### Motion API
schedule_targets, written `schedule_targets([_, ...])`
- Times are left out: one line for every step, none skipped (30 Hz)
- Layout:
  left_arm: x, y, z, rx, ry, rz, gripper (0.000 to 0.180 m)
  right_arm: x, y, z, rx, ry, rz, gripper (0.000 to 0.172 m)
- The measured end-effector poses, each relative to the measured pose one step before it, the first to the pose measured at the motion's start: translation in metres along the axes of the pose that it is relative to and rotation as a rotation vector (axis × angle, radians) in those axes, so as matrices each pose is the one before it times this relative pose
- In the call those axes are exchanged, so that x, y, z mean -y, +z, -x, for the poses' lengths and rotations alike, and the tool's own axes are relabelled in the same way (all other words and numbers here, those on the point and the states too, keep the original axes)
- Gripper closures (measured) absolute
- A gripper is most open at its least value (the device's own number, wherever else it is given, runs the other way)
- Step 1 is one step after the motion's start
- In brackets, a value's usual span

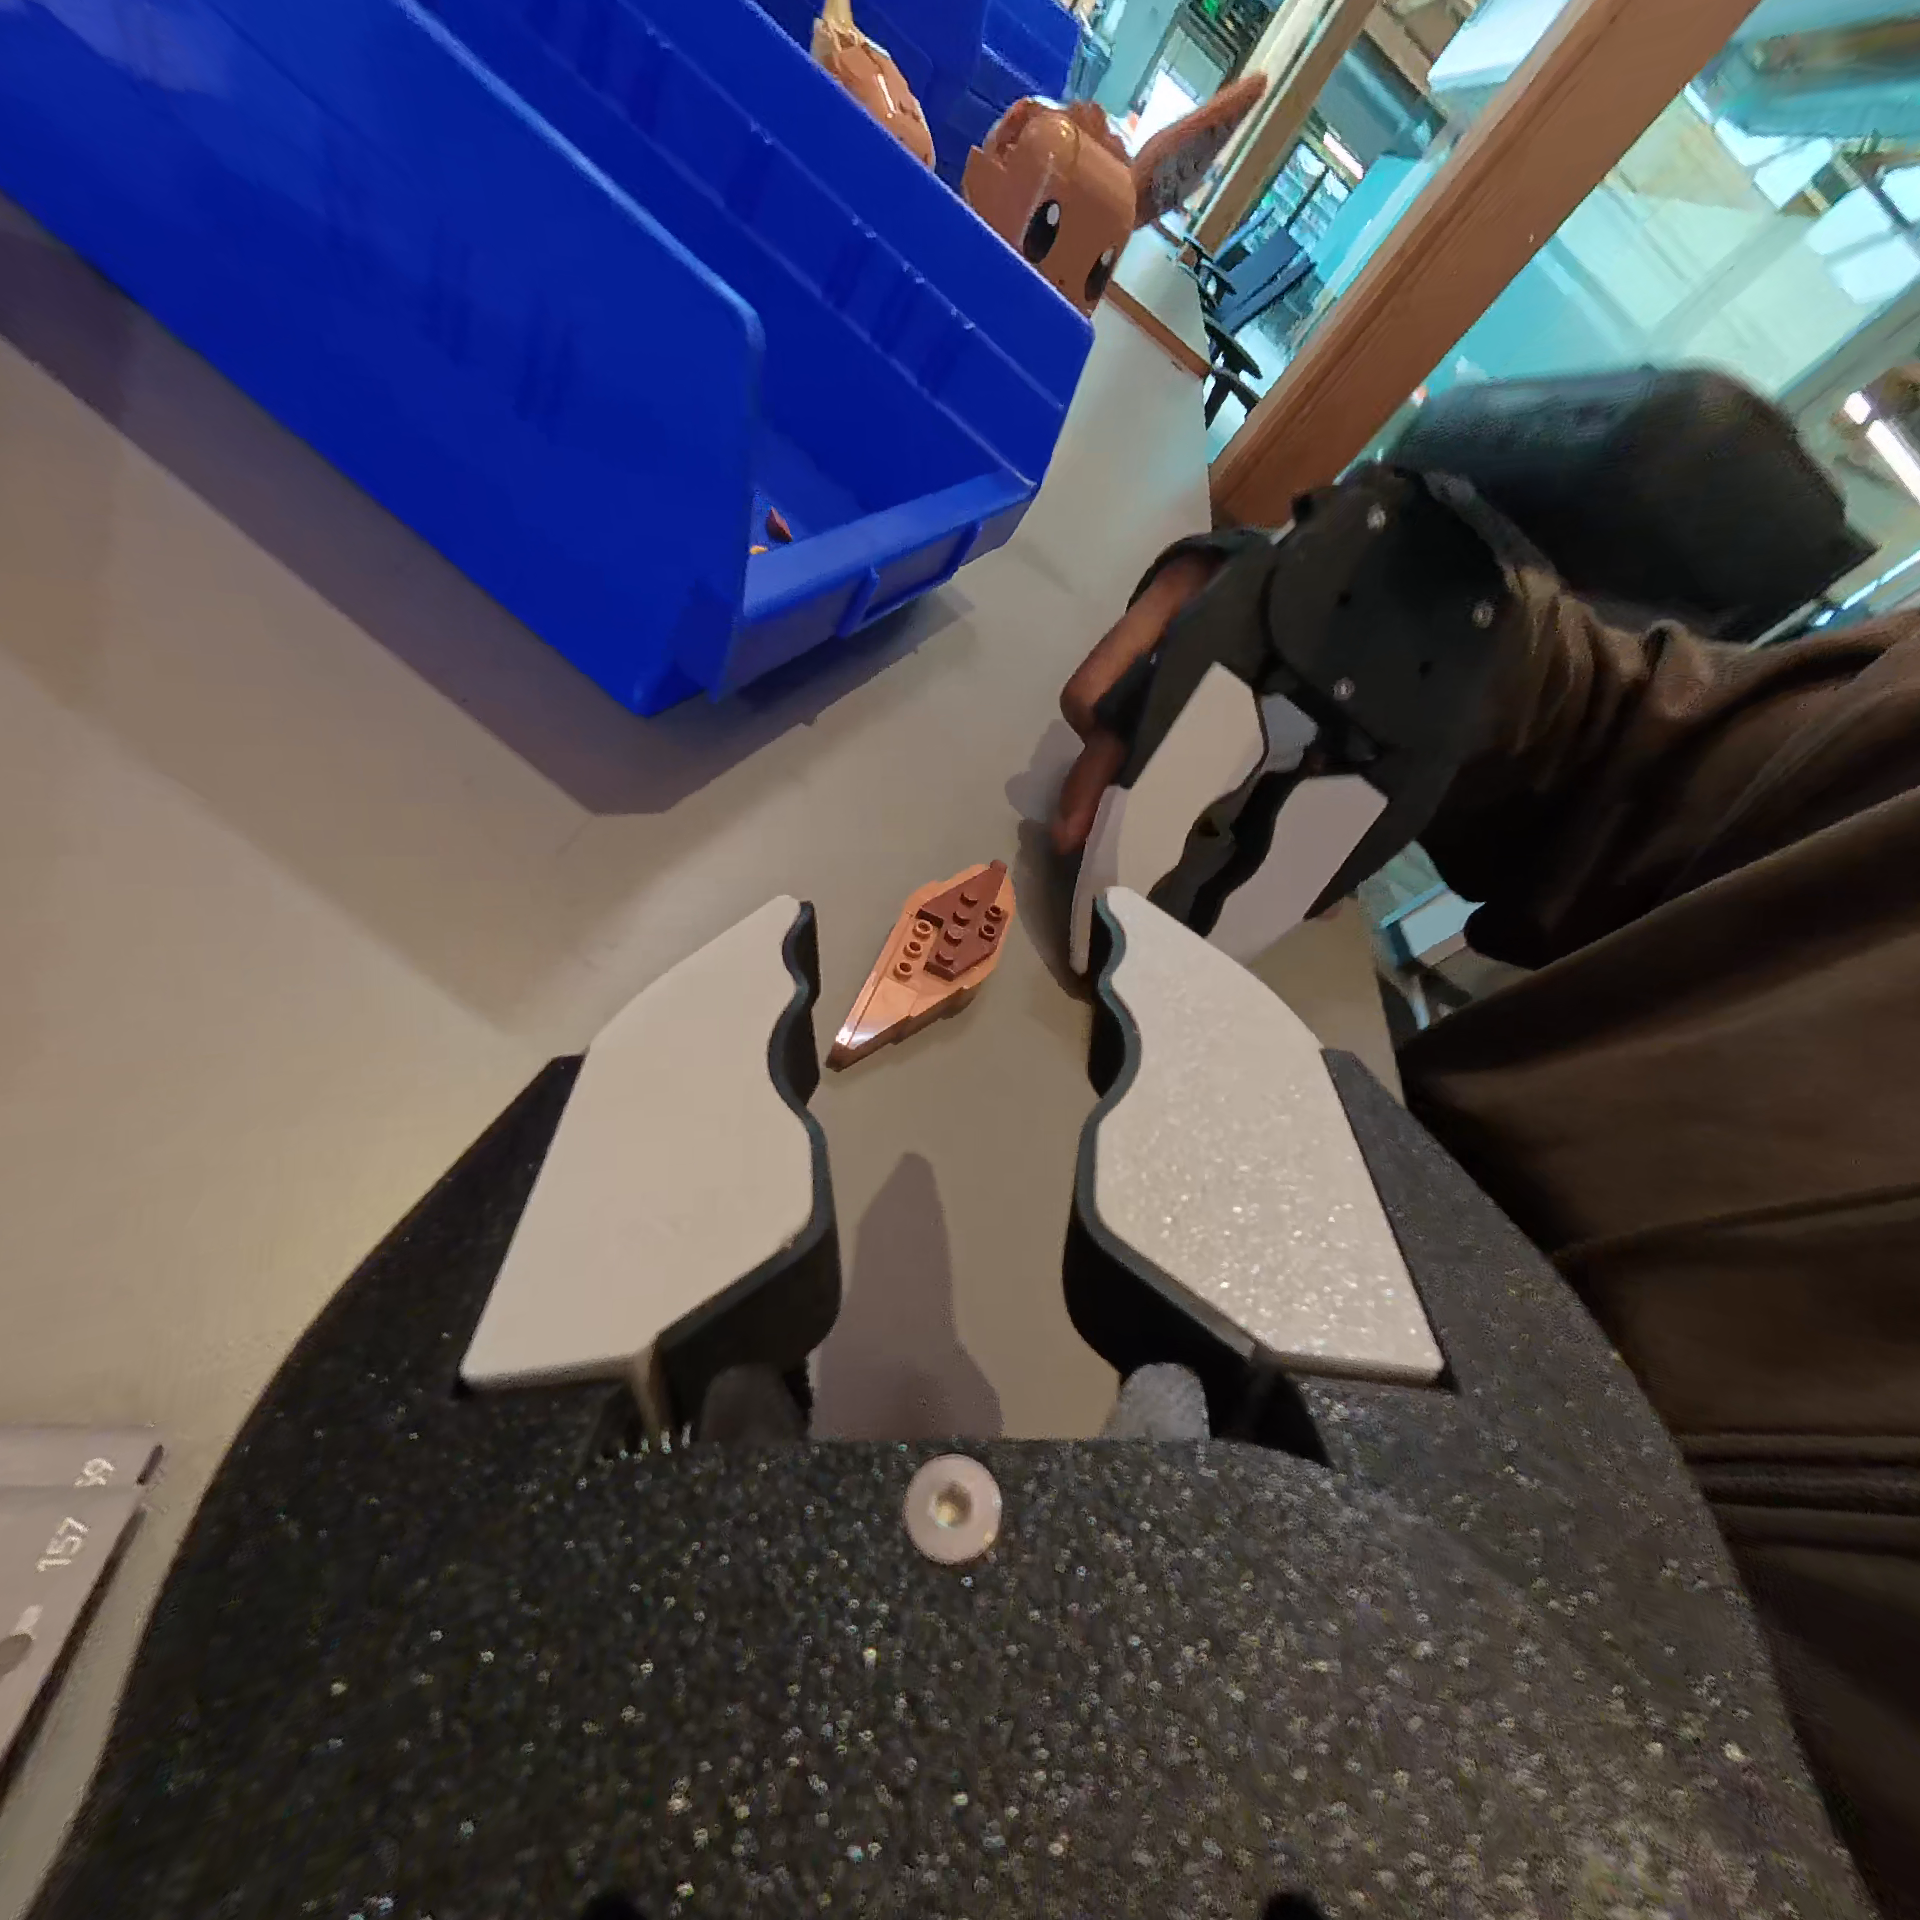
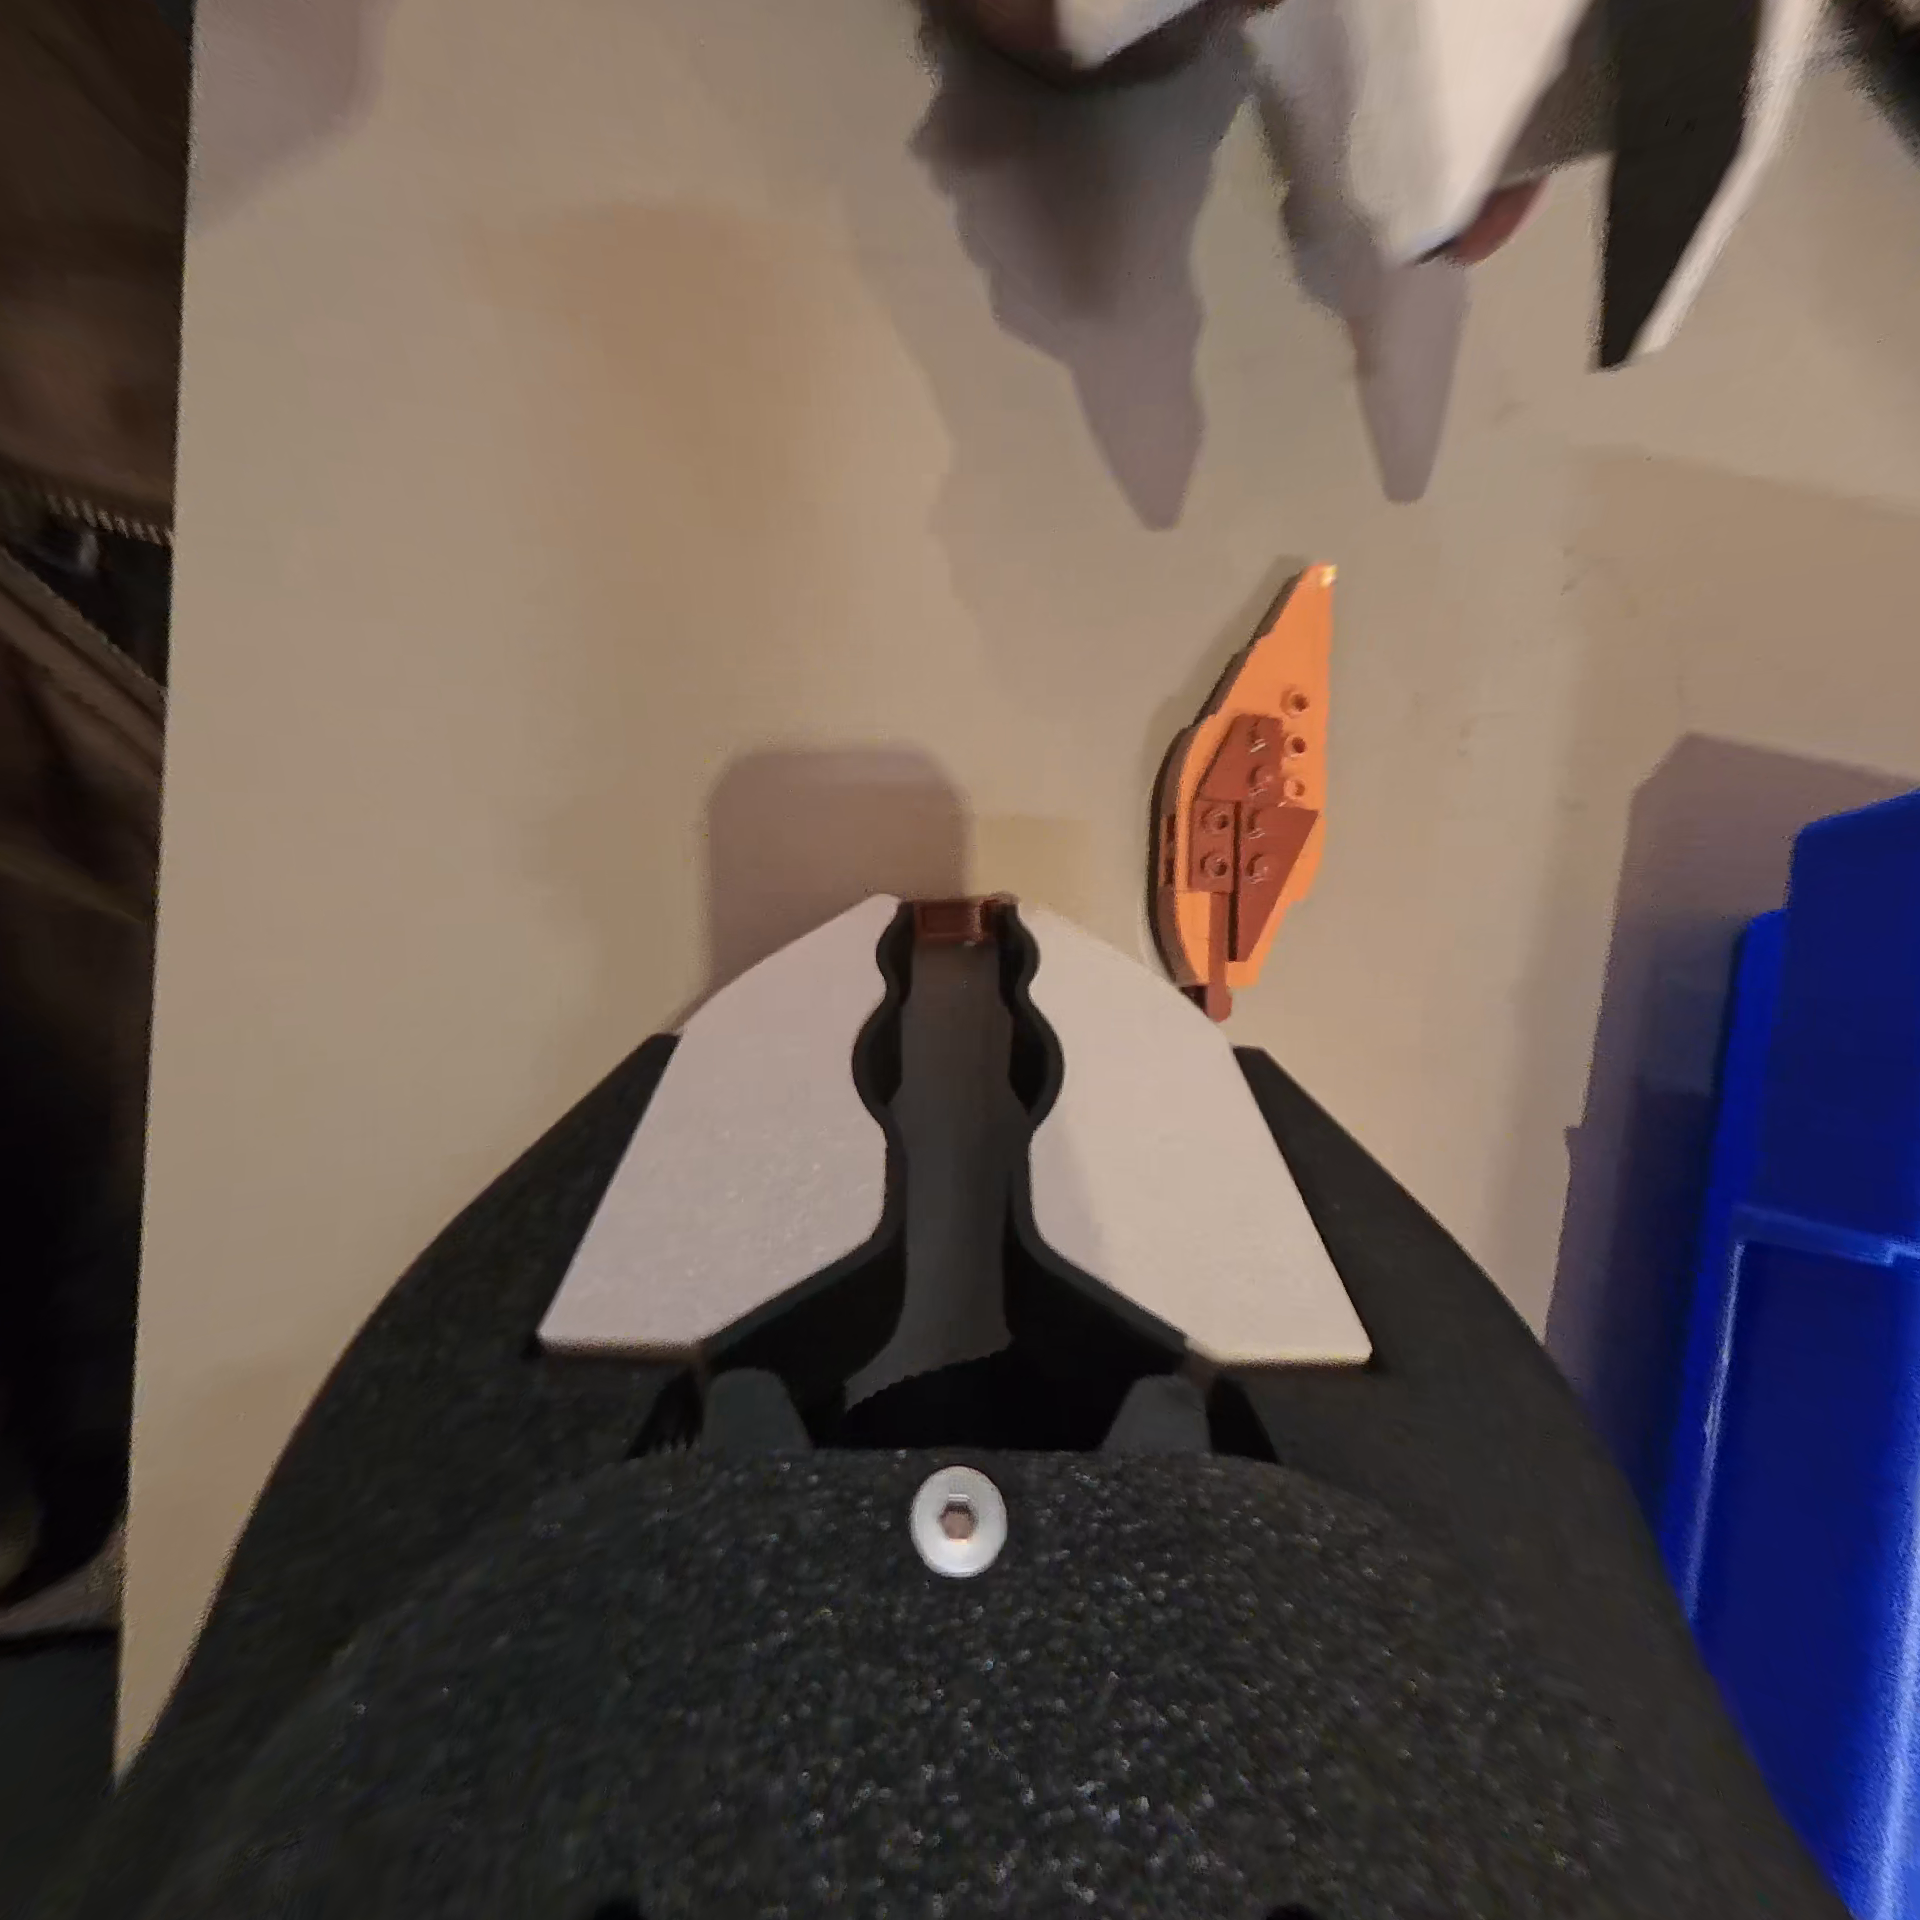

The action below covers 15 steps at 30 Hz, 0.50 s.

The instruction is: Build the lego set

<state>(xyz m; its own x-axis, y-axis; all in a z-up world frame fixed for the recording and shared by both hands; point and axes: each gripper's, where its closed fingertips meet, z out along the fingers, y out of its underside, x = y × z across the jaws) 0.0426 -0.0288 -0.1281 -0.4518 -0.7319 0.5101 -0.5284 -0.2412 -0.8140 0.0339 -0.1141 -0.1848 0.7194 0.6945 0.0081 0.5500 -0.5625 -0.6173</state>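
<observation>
Leaf-shaped brick assembly [image 1: 923, 961], orange plate with darker brown pieces studded on top, is lying flat on the grey table [image 1: 312, 935], just ahead of the left gripper [image 1: 951, 966], whose fingers are standing spread, touching nothing. Right gripper [image 2: 956, 920] is pinching a small brown brick [image 2: 954, 920] at its fingertips, beside the assembly. Blue bins [image 1: 582, 312] are sitting behind.
</observation>
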Motion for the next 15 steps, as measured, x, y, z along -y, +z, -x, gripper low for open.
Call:
schedule_targets([-0.00102, 0.00067, -0.00132, -0.0004, 0.0344, 0.0064, 0.131, 0.00659, -0.00234, -0.00315, 0.0031, 0.0423, -0.0601, 0.156])
schedule_targets([-0.00091, 0.00095, -0.00228, -0.0038, 0.0388, 0.0065, 0.131, 0.00949, -0.00335, -0.00448, 0.0001, 0.055, -0.0793, 0.156])
schedule_targets([-0.00048, 0.00099, -0.00351, -0.009, 0.0456, 0.0045, 0.131, 0.01157, -0.00372, -0.00443, 0.0044, 0.0666, -0.0932, 0.156])
schedule_targets([-0.00016, 0.00094, -0.00449, -0.0123, 0.0557, 0.0012, 0.131, 0.01231, -0.00342, -0.00281, 0.0172, 0.0738, -0.096, 0.156])
schedule_targets([-0.0001, 0.00088, -0.0044, -0.0086, 0.0638, -0.0006, 0.131, 0.01262, -0.00291, -0.00261, 0.0167, 0.0753, -0.0977, 0.156])
schedule_targets([0.00021, 0.00076, -0.0041, -0.0047, 0.0641, -0.002, 0.131, 0.012, -0.00218, -0.00186, 0.0191, 0.0749, -0.0946, 0.156])
schedule_targets([0.00121, 0.00031, -0.00469, -0.0098, 0.0611, -0.0054, 0.131, 0.01012, -0.00126, -0.001, 0.0218, 0.0764, -0.0844, 0.156])
schedule_targets([0.00257, -0.00017, -0.00417, -0.0049, 0.0667, -0.0173, 0.131, 0.00804, -0.00041, -0.00061, 0.0235, 0.0787, -0.0723, 0.156])
schedule_targets([0.00429, -0.00093, -0.00173, 0.0152, 0.0741, -0.0307, 0.132, 0.00648, 0.00014, -0.00025, 0.0251, 0.0833, -0.0625, 0.157])
schedule_targets([0.00509, -0.00149, 0.00004, 0.0299, 0.0779, -0.0391, 0.134, 0.00503, 0.00061, 0.00069, 0.0303, 0.0862, -0.0548, 0.157])
schedule_targets([0.00492, -0.00168, 0.00103, 0.0354, 0.0753, -0.0404, 0.137, 0.00453, 0.00094, 0.00037, 0.0275, 0.0883, -0.0557, 0.157])
schedule_targets([0.00439, -0.00131, 0.00096, 0.0331, 0.0671, -0.0362, 0.141, 0.00325, 0.00125, 0.00058, 0.0289, 0.0839, -0.0491, 0.157])
schedule_targets([0.00377, -0.00079, 0.00118, 0.0314, 0.0537, -0.0301, 0.144, 0.00126, 0.00179, 0.0004, 0.0274, 0.0737, -0.0371, 0.157])
schedule_targets([0.00247, -0.0001, 0.00008, 0.0186, 0.0396, -0.0202, 0.148, 0.00012, 0.00192, -0.00112, 0.0131, 0.0632, -0.028, 0.156])
schedule_targets([0.00113, 0.00038, -0.00091, 0.0096, 0.0302, -0.0098, 0.151, -0.00029, 0.00198, -0.00123, 0.0088, 0.0504, -0.0239, 0.156])
